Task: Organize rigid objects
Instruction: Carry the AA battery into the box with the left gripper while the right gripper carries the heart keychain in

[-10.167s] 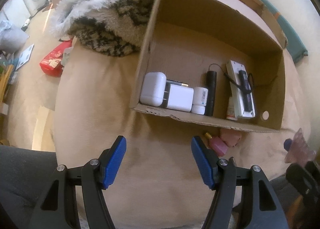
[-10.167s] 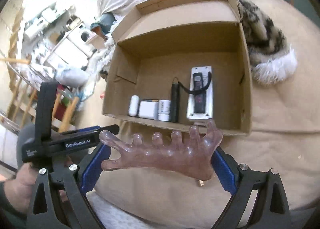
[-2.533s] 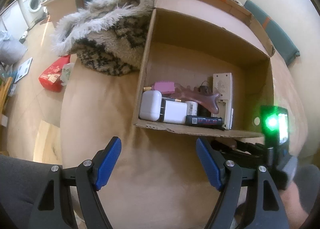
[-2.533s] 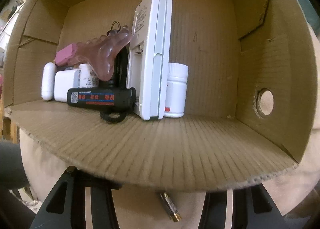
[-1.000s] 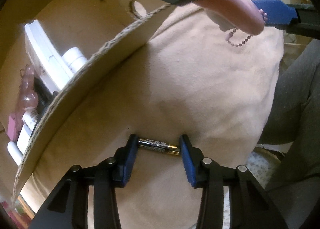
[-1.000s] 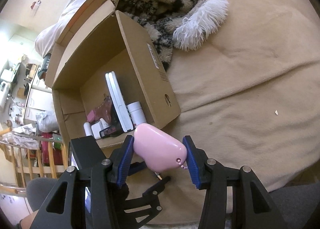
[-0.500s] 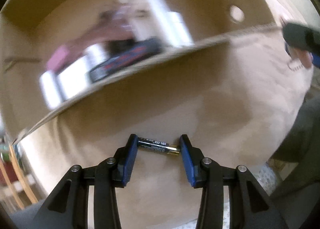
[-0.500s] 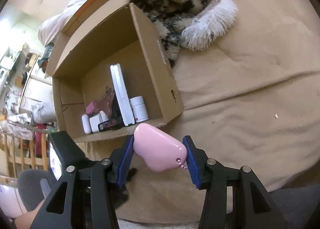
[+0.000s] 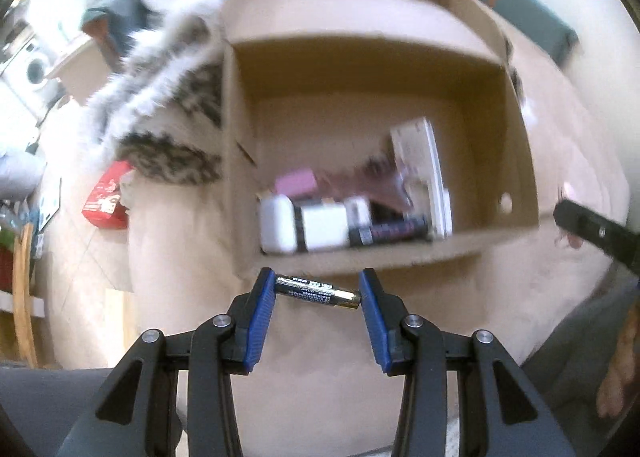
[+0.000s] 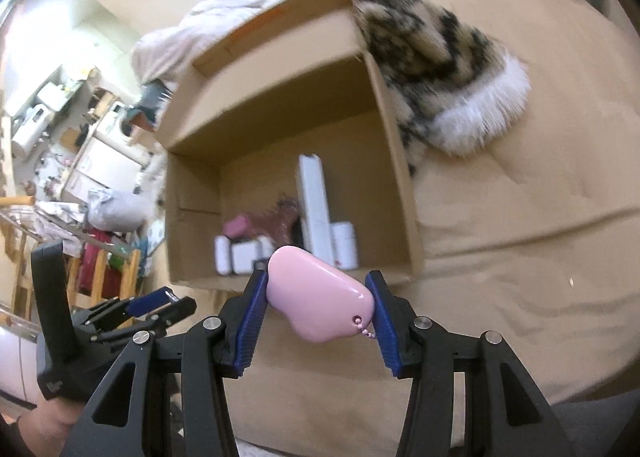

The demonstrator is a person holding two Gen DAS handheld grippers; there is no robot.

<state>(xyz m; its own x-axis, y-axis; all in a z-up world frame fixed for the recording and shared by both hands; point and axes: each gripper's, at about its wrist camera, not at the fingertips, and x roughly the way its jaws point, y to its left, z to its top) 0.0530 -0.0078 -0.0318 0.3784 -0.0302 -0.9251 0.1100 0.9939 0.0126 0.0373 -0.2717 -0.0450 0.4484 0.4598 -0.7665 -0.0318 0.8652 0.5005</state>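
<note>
The left tongs (image 9: 318,293) gripped a battery (image 9: 318,292), shown only in the left view; the right tongs (image 10: 317,303) clasped a pink case (image 10: 318,299).

Ahead of you the cardboard box (image 9: 372,69) lay on its side on the blanket (image 10: 520,217), its opening toward you. Inside it, near the front edge, the chargers (image 9: 304,227) sat at the left, the upright flat device (image 10: 314,205) to their right, and the bottle (image 10: 346,245) just right of that. The furry throw (image 10: 440,69) lay beside the box.
</note>
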